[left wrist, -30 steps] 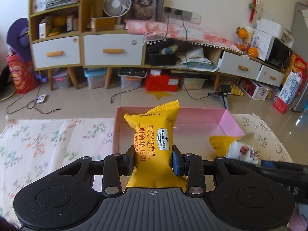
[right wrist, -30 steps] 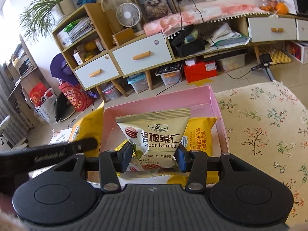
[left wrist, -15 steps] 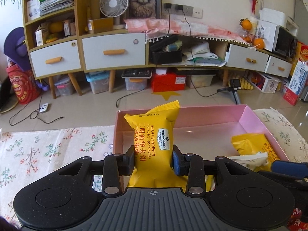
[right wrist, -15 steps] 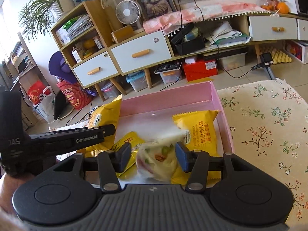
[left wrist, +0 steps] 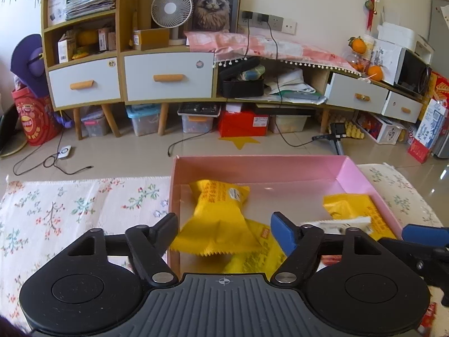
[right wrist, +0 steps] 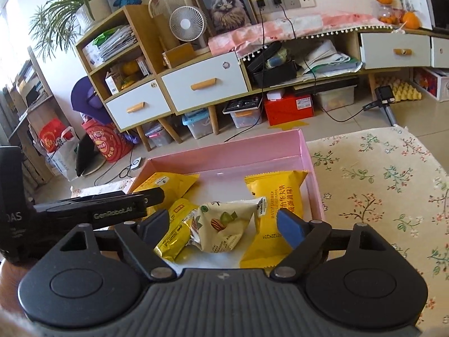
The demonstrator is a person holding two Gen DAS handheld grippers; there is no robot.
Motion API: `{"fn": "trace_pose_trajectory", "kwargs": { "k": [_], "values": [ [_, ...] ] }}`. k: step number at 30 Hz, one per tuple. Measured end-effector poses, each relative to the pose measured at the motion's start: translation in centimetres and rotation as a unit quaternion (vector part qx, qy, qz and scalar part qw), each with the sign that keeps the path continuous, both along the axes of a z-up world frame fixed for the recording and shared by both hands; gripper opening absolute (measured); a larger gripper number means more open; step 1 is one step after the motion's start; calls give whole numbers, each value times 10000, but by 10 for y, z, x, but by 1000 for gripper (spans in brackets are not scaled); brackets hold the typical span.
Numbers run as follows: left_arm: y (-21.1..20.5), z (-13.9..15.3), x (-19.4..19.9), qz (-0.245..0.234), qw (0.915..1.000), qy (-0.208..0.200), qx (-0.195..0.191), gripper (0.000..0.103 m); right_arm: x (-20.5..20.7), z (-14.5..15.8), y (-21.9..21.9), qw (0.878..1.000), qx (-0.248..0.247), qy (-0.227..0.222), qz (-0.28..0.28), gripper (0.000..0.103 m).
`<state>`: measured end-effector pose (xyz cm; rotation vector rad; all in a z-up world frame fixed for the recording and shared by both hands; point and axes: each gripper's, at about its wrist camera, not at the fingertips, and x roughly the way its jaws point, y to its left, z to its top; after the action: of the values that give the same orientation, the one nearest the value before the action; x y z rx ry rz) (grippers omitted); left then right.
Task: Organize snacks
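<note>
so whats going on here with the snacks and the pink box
A person is sorting snack packs into the pink box with two handheld grippers. The left gripper is opening, its yellow pack lying loose in the box between the jaws. The right gripper is opening too, the nut pack resting free between its jaws, beside more yellow packs.

Pink box (left wrist: 252, 165) is open on top, so entry from above is clear. Far half of its floor is bare; near half is crowded: yellow packets (right wrist: 276, 210) along the right wall and left side, nut packet (right wrist: 221, 224) between them. Left hand-held gripper (left wrist: 224, 229) and right hand-held gripper (right wrist: 223, 224) sit close side by side over the near edge, jaws opening, little lateral room. Flowered desk (right wrist: 378, 182) right of the box is free.
</note>
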<state>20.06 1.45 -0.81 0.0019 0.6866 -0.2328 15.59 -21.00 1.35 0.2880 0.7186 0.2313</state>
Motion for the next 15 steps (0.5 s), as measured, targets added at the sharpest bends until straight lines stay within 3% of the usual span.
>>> {"fn": "trace_pose_trajectory", "kwargs": {
  "k": [15],
  "values": [
    [12,16,-60,184,9994,220,-213,95,-25,17,-18,9993,-351,-27,117,99]
  ]
}}
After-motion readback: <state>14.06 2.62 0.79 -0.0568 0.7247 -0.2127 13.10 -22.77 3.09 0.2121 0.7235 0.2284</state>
